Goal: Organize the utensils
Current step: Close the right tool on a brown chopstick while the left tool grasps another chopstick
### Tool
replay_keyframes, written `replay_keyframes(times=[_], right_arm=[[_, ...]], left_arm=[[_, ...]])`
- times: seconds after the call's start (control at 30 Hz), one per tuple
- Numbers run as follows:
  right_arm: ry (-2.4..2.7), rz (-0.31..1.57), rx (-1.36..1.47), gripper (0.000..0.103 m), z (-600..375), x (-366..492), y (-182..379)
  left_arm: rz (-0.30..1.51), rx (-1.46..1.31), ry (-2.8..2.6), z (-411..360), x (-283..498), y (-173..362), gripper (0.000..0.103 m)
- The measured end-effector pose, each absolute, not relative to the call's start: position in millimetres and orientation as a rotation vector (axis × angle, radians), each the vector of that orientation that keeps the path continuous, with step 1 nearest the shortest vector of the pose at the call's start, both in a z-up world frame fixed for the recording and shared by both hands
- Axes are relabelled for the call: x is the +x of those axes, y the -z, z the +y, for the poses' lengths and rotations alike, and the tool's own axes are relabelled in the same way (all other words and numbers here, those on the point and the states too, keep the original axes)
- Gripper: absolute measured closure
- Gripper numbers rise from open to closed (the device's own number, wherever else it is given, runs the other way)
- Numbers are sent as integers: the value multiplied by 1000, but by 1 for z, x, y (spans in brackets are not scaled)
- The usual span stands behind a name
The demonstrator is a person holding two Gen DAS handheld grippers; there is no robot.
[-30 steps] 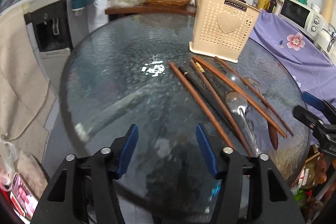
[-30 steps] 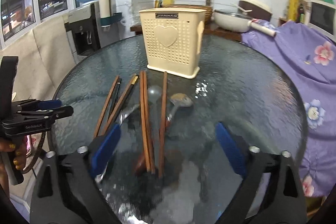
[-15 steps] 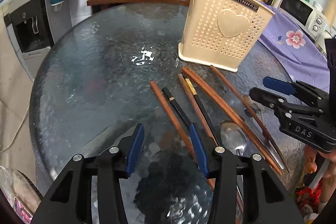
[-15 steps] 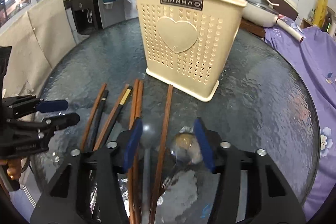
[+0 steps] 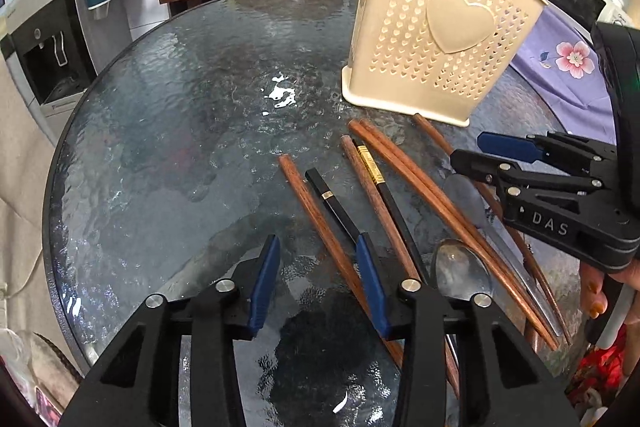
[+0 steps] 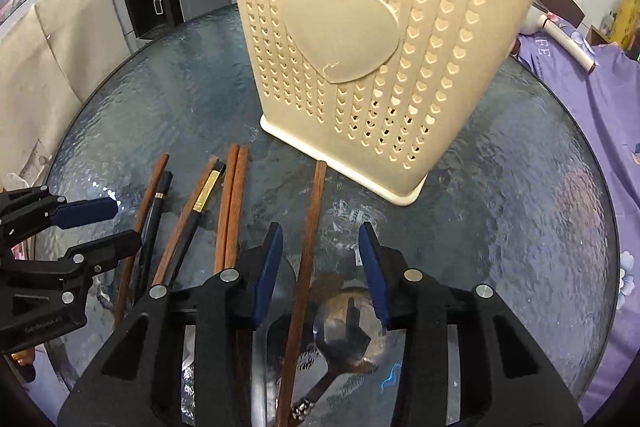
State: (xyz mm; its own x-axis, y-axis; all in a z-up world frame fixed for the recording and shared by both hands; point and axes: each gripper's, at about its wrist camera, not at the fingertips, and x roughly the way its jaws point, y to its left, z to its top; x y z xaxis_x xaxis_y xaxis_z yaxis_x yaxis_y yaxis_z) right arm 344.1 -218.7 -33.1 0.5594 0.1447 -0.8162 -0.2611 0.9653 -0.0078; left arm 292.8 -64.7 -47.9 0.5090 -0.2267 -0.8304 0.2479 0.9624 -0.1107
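Two grippers hang over a round glass table (image 5: 168, 131) where chopsticks and spoons lie in a fan in front of a cream holder (image 6: 360, 39).

In the right wrist view, the right gripper (image 6: 320, 267) has one brown chopstick (image 6: 310, 227) between its blue pads. The stick runs straight away from the gripper, toward the holder, so the pads stand on either side of it. They have just been closing but are part open, and no pad touches the stick. A spoon (image 6: 348, 323) lies just under the right-hand pad.

In the left wrist view, the left gripper (image 5: 316, 275) has also just been closing and is part open with only bare glass between its pads. The outermost brown stick (image 5: 316, 211) and a black stick (image 5: 332, 203) lie just to its right, slanting up and to the left.

I think the right hand is nearer to a pick.

Only the left view shows a second spoon (image 5: 460, 267) and the right gripper from the side. Only the right view shows which stick sits between the right pads.
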Motion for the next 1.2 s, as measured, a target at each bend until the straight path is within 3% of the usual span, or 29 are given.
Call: replay_keyframes(times=[0.23,0.37,0.53,1.2], right_arm=[[-235,980,-128,73,-211,356,36],[-219,963,-128,73,-208,356,34],[-211,985,-126,77,-200,361,41],[-180,1012,-74,79,-198,375,49]], left_arm=[[1009,43,278,-68,300,48,68],[1015,29,290,-70,303,46,68],[1011,40,294,-76,305,45,74],[1028,76,292,-79,314,47,79]])
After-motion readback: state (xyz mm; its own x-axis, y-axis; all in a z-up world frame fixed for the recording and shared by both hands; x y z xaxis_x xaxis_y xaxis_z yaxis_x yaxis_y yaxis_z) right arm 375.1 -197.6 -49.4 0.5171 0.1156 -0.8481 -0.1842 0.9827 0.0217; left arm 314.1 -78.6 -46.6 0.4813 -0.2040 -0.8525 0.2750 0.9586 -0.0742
